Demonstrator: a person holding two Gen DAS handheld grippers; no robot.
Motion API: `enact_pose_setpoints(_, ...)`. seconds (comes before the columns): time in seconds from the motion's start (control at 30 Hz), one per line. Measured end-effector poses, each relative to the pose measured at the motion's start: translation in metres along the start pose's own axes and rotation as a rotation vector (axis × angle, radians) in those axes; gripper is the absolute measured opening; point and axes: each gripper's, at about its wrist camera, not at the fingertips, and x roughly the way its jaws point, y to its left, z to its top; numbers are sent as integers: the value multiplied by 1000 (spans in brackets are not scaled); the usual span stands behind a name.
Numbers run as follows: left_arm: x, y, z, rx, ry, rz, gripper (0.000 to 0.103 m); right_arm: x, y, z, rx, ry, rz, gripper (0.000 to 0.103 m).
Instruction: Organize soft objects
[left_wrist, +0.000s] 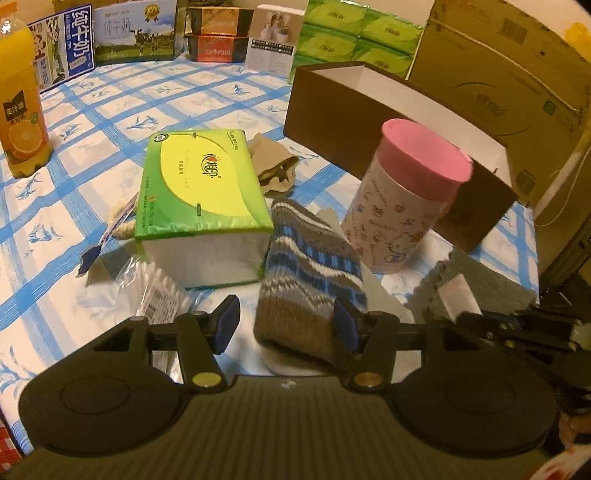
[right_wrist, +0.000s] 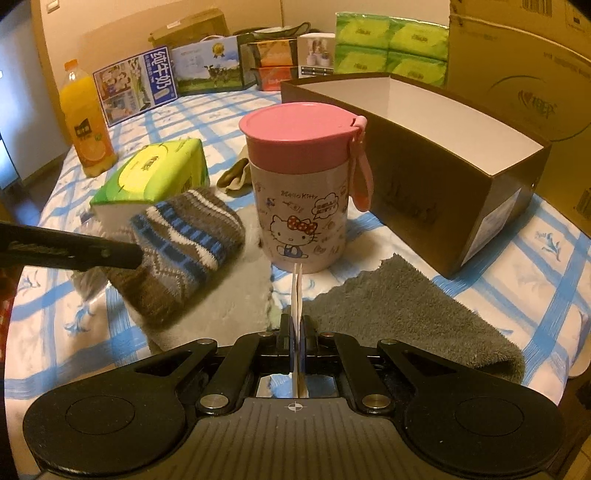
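A brown, blue and white striped knit piece (left_wrist: 306, 273) (right_wrist: 184, 251) lies on a white fleecy cloth (right_wrist: 243, 295). My left gripper (left_wrist: 287, 325) is open around its near end. The right pad is against the knit and the left pad stands clear of it. My right gripper (right_wrist: 296, 332) is shut on a thin white tag (right_wrist: 297, 291) at the edge of a grey towel (right_wrist: 406, 314) (left_wrist: 480, 277), just in front of the pink-lidded cup (right_wrist: 299, 195) (left_wrist: 402, 195).
An open brown box (right_wrist: 424, 177) (left_wrist: 369, 122) stands behind the cup. A green tissue pack (left_wrist: 199, 192), a tan glove (left_wrist: 275, 166), a bag of cotton swabs (left_wrist: 159, 295) and an orange juice bottle (left_wrist: 20, 110) sit on the blue-checked cloth. Cartons line the back edge.
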Motion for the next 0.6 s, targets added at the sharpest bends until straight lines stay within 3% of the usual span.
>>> enact_pose_setpoints(0.07, 6, 0, 3, -6, 7, 2, 47, -1, -2, 0, 6, 2, 4, 3)
enact_pose_setpoints(0.27, 3, -5, 1, 48, -24, -8, 14, -5, -4, 1, 28, 4, 8, 3)
enact_pose_setpoints(0.6, -36, -16, 3, 104, -121, -69, 11, -24, -9, 7, 67, -24, 29, 3)
